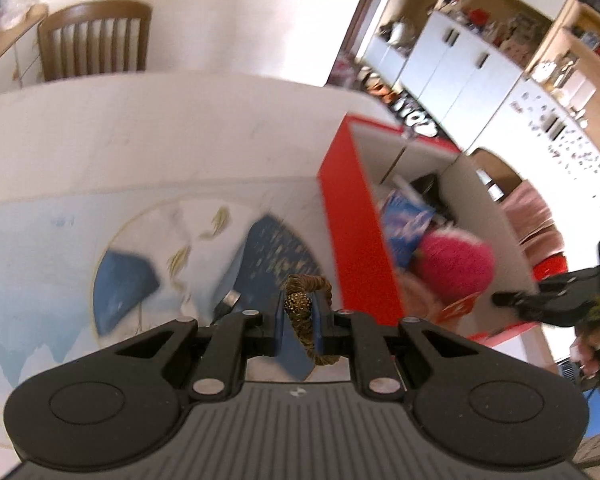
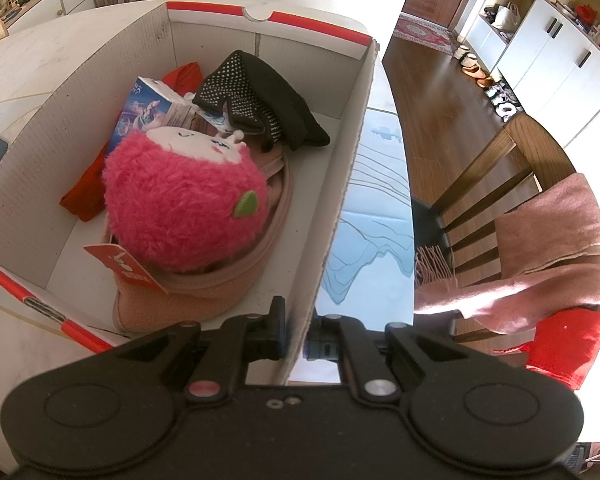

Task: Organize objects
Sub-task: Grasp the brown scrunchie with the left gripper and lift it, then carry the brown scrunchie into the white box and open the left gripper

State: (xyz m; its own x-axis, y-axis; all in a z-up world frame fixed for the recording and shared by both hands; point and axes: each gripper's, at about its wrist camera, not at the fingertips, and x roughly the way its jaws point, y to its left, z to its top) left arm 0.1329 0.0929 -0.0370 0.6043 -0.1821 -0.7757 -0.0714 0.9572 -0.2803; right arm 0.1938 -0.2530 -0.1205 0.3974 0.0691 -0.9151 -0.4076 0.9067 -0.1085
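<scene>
left gripper (image 1: 300, 320) clamped on a brown-and-gold hair tie (image 1: 305, 312), loop pinched between the blue pads (image 1: 323, 326), raised over the table (image 1: 140, 128), just left of the box (image 1: 352, 232). blurred in the left wrist view, so finer detail of the tie not readable.

right gripper (image 2: 296, 332) pinched shut on the box's near right wall (image 2: 340, 184), one finger inside the box, one outside. also visible at the right edge of the left wrist view as a dark shape (image 1: 540, 300) at the box, with a bit of hand (image 1: 590, 354) behind it.

box: red outside, white inside, open top, standing on the table.

inside the box, near to far:
- pink slipper (image 2: 204, 296) against the near wall, red tag (image 2: 128, 268) at its left
- pink fuzzy plush toy (image 2: 180, 204) sitting in the slipper, white face pointing to the far side
- red cloth (image 2: 86, 196) at the left wall
- blue printed carton (image 2: 148, 108) behind the toy
- black dotted gloves (image 2: 260, 96) towards the far right corner, partly over the carton

left of the box: round blue-and-white printed pattern (image 1: 188, 256) on the tablecloth, under the left gripper.

right of the box: wooden chair (image 2: 500, 184) with a pink scarf (image 2: 540, 248) draped over it and something red (image 2: 564, 344) on the seat.

beyond the box: second wooden chair (image 1: 94, 38) at the table's far side, white cabinets (image 1: 452, 56) further off to the right.
</scene>
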